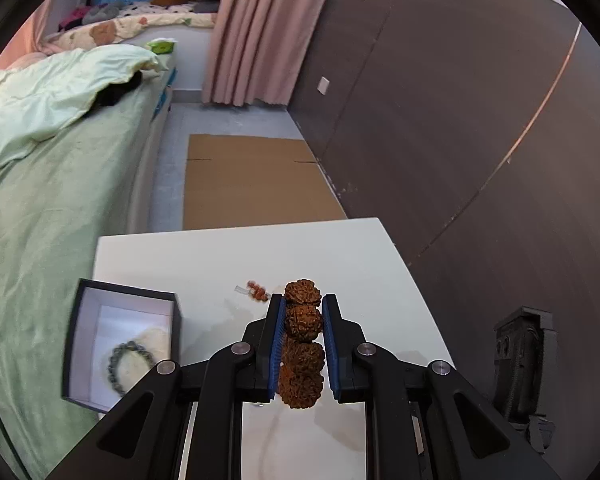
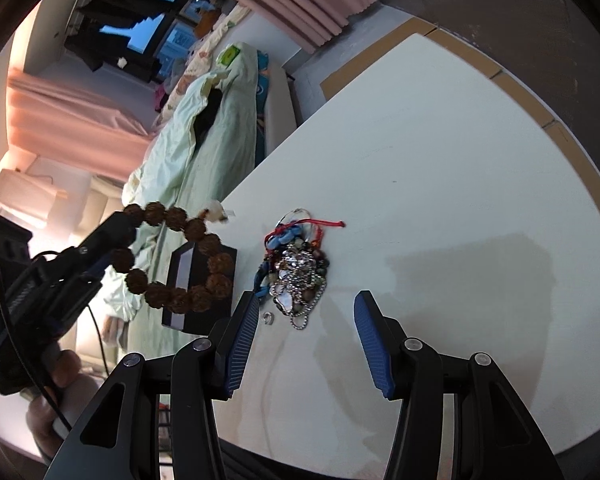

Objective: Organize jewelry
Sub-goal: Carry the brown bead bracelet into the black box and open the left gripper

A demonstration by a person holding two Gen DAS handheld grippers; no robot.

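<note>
My left gripper (image 1: 302,304) is shut on a bracelet of large knobbly brown beads (image 1: 303,320), lifted above the white table (image 1: 340,256). From the right wrist view the whole ring of brown beads (image 2: 204,256) hangs from the left gripper (image 2: 118,226) over a black box (image 2: 188,276). That open black box (image 1: 80,308) with a white lining holds a dark grey bead bracelet (image 1: 118,362). My right gripper (image 2: 306,304) stands open, low over the table, with a tangled pile of jewelry (image 2: 298,268) just beyond its fingertips.
A small silver ring (image 2: 267,319) lies by the right gripper's left fingertip. A bed with green sheets (image 1: 48,208) runs along the table's left side. Flattened cardboard (image 1: 252,180) covers the floor beyond the table. A dark wall (image 1: 460,120) stands to the right.
</note>
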